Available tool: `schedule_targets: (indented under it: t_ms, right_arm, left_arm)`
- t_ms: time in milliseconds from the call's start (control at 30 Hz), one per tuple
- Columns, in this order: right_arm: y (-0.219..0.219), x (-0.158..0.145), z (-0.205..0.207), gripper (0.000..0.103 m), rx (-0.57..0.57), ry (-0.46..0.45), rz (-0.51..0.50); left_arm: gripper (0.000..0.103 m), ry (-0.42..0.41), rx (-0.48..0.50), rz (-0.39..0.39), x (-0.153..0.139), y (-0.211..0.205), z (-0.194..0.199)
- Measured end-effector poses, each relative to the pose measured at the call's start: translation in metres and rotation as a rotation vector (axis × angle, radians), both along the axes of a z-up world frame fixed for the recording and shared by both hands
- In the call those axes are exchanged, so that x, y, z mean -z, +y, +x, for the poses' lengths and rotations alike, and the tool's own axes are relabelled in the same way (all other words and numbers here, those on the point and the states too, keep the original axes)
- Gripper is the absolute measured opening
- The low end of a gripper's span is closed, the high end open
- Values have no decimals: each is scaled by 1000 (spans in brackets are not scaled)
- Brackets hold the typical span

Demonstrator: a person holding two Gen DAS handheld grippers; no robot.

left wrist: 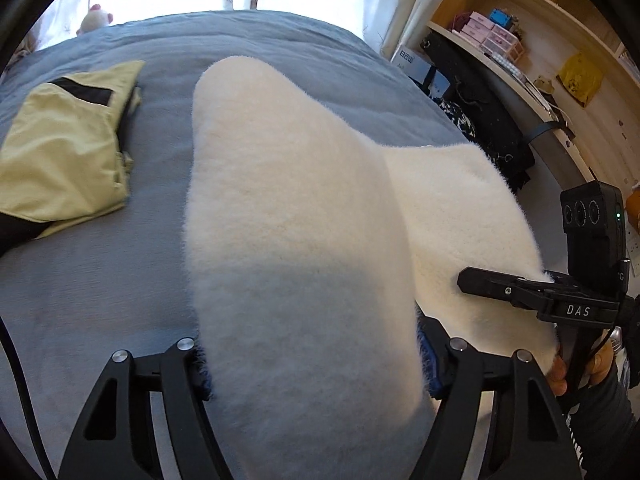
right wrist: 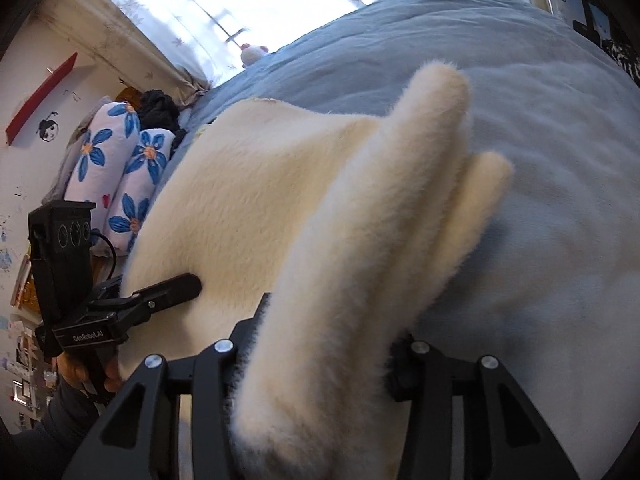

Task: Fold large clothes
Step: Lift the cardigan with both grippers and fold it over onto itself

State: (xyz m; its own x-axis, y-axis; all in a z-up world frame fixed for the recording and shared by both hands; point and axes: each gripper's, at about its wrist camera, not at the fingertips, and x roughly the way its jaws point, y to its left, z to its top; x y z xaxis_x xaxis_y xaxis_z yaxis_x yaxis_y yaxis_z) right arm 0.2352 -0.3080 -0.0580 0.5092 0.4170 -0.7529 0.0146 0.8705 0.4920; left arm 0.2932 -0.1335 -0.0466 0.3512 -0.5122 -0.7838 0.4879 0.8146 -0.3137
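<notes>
Both the left tongs [left wrist: 316, 364] and right tongs [right wrist: 316, 356] grip the fluffy white sweater [left wrist: 288, 200] above the bed [left wrist: 100, 280]; shelf boxes' [left wrist: 494, 34] contents are unclear.

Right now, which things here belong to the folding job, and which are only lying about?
Belong to the job:
- white fluffy garment
- left gripper, gripping it
- right gripper, gripping it
- blue bed cover, the work surface

Lying about:
- yellow-green folded garment
- flowered pillows
- small plush toy
- shelf boxes
</notes>
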Motion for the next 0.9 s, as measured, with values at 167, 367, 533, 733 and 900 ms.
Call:
schedule_targets:
  t_ms: [167, 367, 533, 733, 900]
  right_arm:
    - [50, -30, 6, 45, -41, -51, -1]
    - [113, -53, 29, 45, -105, -81, 13]
    - [163, -66, 71, 45, -144, -88, 25]
    - [210, -81, 146, 45, -159, -113, 47]
    - [234, -80, 227, 45, -141, -141, 79]
  left_arm:
    - [71, -34, -40, -4, -28, 65, -10]
    - [71, -57, -107, 10, -55, 129, -6]
    - [71, -74, -148, 27, -72, 184, 17]
    - [71, -103, -174, 39, -94, 254, 85]
    - [72, -145, -183, 61, -101, 291, 157]
